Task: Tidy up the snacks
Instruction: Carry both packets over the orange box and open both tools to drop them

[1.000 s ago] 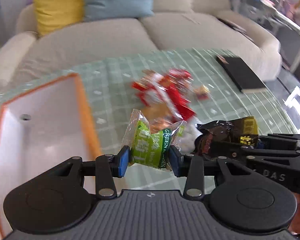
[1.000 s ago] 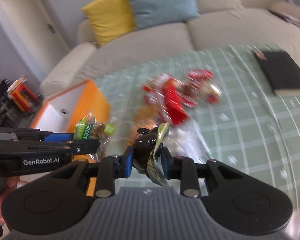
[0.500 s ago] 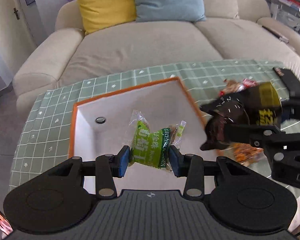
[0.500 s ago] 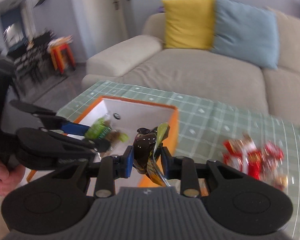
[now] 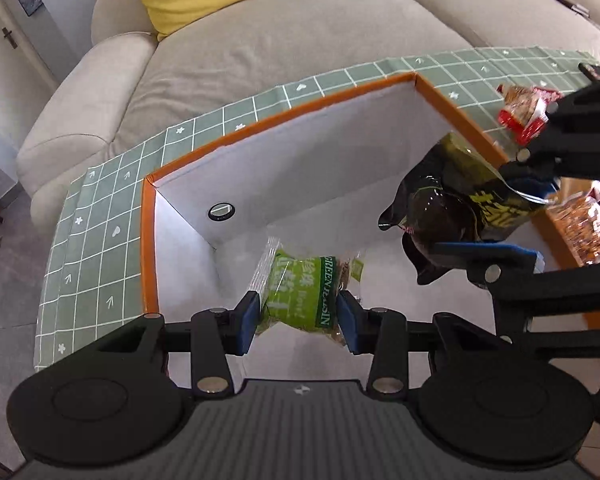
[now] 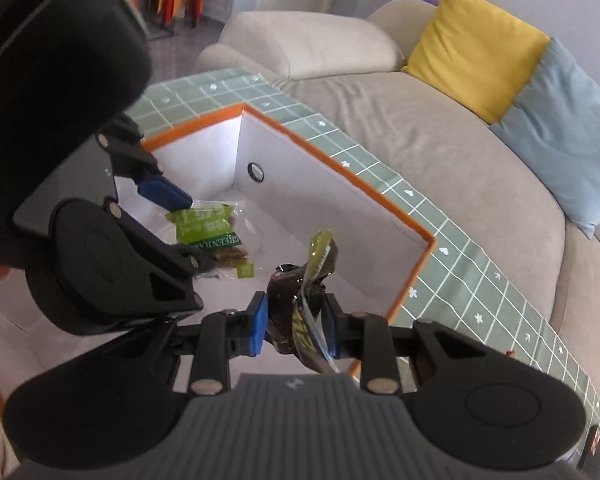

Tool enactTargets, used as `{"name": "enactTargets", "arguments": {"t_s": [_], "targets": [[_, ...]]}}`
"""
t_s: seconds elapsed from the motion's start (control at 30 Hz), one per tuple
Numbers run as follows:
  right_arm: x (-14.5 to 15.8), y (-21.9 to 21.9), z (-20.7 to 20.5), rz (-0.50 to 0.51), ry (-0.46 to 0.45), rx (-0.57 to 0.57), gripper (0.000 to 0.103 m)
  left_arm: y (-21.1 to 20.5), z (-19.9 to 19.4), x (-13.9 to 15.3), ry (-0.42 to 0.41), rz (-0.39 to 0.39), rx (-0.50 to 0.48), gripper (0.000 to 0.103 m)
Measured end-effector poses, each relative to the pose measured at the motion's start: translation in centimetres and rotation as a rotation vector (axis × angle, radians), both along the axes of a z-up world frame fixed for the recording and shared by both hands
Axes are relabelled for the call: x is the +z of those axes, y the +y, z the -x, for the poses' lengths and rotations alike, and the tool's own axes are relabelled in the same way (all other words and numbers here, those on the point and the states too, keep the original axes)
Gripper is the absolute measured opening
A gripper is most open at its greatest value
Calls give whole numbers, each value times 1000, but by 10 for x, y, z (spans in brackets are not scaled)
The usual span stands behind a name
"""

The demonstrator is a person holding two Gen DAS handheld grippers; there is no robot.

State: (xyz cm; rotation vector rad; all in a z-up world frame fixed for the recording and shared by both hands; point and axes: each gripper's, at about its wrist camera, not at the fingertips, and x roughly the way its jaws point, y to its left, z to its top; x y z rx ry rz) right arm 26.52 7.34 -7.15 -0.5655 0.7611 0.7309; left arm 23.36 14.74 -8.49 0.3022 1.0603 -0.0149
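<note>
An open box (image 5: 152, 240) (image 6: 416, 272) with orange outside and white inside stands on the green checked tablecloth. My left gripper (image 5: 298, 318) (image 6: 180, 232) is shut on a green raisin snack packet (image 5: 300, 292) (image 6: 208, 232) and hangs over the box's inside. My right gripper (image 6: 294, 326) (image 5: 508, 216) is shut on a dark brown and yellow snack packet (image 6: 300, 304) (image 5: 460, 204), held over the box near its right wall, beside the left gripper. The box floor below them is bare white.
More snack packets in red and orange wrappers (image 5: 528, 112) lie on the tablecloth (image 5: 100, 216) right of the box. A beige sofa (image 5: 260, 52) with yellow and blue cushions runs along the table's far side. A hand shows at the left edge of the right wrist view.
Both grippers have swung left from the snack pile to above the box, each keeping its packet. The right gripper has rolled and now hangs over the box's right part.
</note>
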Motion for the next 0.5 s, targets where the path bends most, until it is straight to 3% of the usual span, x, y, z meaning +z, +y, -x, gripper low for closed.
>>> {"name": "enactTargets", "arguments": {"t_s": [0.17, 0.43, 0.5], "targets": [[-11, 12, -8, 44, -22, 16, 26, 7, -7, -6, 4, 10, 1, 38], [-19, 14, -20, 68, -11, -5, 27, 13, -10, -7, -5, 22, 27, 38], [-19, 15, -21, 68, -21, -13, 26, 15, -9, -5, -17, 22, 35, 43]]}}
